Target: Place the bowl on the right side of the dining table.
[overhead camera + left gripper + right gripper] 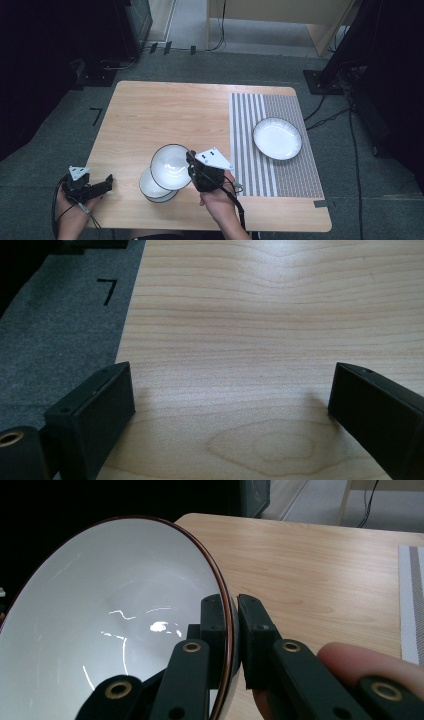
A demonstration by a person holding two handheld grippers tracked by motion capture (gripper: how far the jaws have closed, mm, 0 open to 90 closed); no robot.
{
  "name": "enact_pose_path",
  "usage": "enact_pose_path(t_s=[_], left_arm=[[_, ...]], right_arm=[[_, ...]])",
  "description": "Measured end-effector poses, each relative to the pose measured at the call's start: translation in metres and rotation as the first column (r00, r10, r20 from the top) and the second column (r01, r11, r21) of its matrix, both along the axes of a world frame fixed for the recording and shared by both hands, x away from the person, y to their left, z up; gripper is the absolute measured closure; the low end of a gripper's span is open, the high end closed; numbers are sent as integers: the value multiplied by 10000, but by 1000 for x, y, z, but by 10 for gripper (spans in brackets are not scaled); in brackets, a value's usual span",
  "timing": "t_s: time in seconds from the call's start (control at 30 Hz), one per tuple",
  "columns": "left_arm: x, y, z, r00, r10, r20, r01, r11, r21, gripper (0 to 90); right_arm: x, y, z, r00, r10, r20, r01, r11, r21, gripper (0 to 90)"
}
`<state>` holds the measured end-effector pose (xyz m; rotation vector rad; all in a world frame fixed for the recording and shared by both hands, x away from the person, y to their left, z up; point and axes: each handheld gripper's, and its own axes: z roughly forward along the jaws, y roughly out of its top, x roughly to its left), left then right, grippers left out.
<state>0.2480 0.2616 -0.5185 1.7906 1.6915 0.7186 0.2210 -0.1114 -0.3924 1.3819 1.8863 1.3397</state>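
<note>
1. Right gripper (191, 162): jaws clamped on the rim of the top bowl (171, 166), held tilted above the bowl stack (156, 188) near the table's (150, 110) front edge.
2. Left gripper (102, 186): jaws wide, empty, resting at the table's left corner.
3. Step: carrying phase, judged. Next move likely calls for swinging the bowl right toward the striped mat (295, 170), beside the plate (277, 138), keeping it level.
</note>
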Motion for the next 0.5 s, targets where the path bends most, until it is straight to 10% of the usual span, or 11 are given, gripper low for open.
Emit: enact_pose_path(t_s=[0.5], left_arm=[[0, 0, 0, 10000, -10, 2, 10, 10000, 19, 42]], right_arm=[[1, -9, 1, 9999, -105, 31, 105, 9999, 57, 839]])
